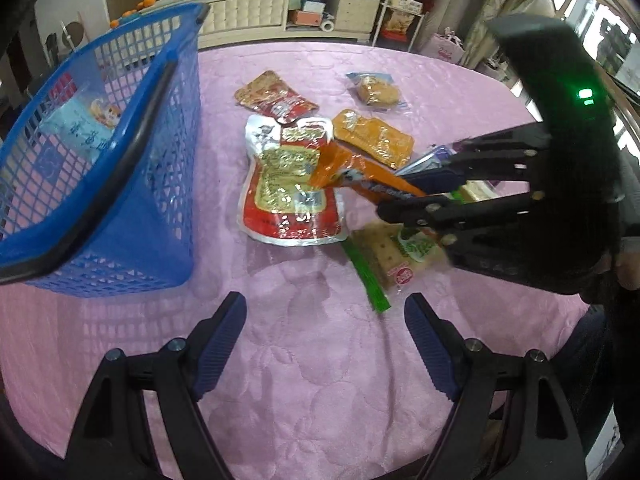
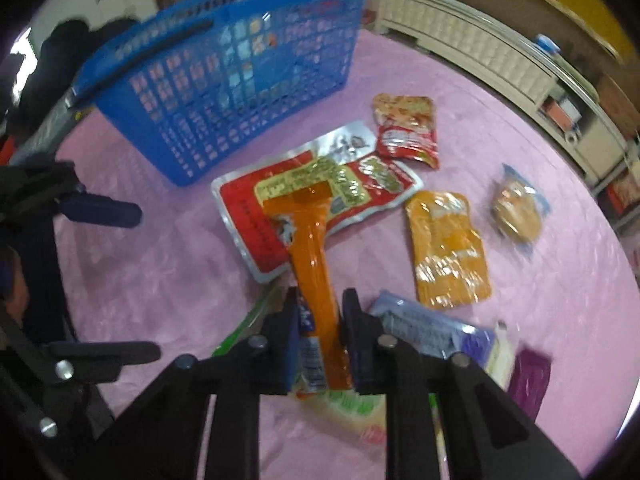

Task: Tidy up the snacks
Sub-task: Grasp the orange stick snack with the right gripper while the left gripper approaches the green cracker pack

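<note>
Nearest in the right wrist view, the right gripper [image 2: 320, 344] has its two blue-padded fingers [image 2: 290, 344] clamped on a long orange snack stick [image 2: 316, 264], whose near end sits between the pads while its flared far end lies over a large red and silver pouch [image 2: 256, 216]. Under the gripper lie a cracker packet with a green label [image 2: 352, 408] and, just to the right, a purple-blue wrapped packet [image 2: 420, 328]. In the left wrist view, the left gripper [image 1: 324, 344] hovers over bare pink tablecloth [image 1: 300, 400] with its fingers spread wide and nothing between them. A green strip [image 1: 368, 276] pokes out from the cracker packet just beyond it. Further out on the cloth, right of the large pouch, lies an orange flat pouch [image 2: 448, 248], and farther right a clear-wrapped round pastry [image 2: 518, 210]. Beyond the large pouch rests a smaller red pouch [image 2: 406, 130]. To the far left stands a blue plastic basket [image 2: 224, 80] with black handles; through its mesh a light blue snack packet [image 1: 80, 124] shows inside. Behind the table runs a low cream cabinet [image 2: 480, 52].
</note>
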The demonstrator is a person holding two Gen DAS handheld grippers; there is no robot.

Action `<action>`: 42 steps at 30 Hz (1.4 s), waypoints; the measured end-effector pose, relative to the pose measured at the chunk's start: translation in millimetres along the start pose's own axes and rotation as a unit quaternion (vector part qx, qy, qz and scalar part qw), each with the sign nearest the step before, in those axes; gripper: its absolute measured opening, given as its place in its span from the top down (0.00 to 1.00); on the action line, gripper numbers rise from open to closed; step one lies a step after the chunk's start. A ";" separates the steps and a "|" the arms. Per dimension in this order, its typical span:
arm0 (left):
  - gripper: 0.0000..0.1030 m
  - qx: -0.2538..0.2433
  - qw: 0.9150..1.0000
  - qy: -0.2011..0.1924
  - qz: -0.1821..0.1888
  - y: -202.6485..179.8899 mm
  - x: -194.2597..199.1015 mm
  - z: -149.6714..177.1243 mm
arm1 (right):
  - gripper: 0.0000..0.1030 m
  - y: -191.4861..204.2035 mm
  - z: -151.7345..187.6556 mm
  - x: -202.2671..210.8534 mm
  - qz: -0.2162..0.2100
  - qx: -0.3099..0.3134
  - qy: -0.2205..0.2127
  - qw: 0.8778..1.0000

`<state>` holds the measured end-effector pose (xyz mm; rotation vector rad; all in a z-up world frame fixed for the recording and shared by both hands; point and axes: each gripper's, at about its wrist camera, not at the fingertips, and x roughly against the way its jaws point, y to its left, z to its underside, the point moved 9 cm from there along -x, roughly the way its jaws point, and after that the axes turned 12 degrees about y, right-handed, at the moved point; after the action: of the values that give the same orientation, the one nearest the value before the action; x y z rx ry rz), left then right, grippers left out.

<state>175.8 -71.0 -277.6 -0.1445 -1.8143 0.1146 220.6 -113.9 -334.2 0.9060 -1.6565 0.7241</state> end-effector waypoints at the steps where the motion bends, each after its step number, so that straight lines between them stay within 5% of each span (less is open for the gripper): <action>1: 0.23 -0.005 1.000 -0.001 0.001 -2.0 1.7 -0.4 | 0.77 -1.8 4.6 6.1 0.000 -0.012 -0.003 1.000; 12: 0.23 -0.103 0.995 -0.012 -0.009 -40.3 14.1 -10.5 | 0.77 -22.9 64.4 48.2 0.011 -0.156 -0.024 0.987; 23: 0.23 -0.215 0.976 0.014 -0.018 -79.6 -8.2 -18.8 | 0.76 -43.2 119.6 54.7 -0.013 -0.294 -0.054 0.954; 37: 0.23 -0.259 0.962 0.067 -0.062 -84.6 -65.4 -46.1 | 0.76 -76.3 142.4 41.7 -0.017 -0.346 -0.081 0.935; 42: 0.22 -0.273 0.956 0.100 -0.038 -92.4 -82.7 -44.3 | 0.76 -81.5 144.0 37.8 -0.030 -0.352 -0.093 0.931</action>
<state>235.4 -175.3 -331.6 -0.4596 -1.6066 -0.4468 211.2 -283.4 -332.4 0.5046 -1.8558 -0.0309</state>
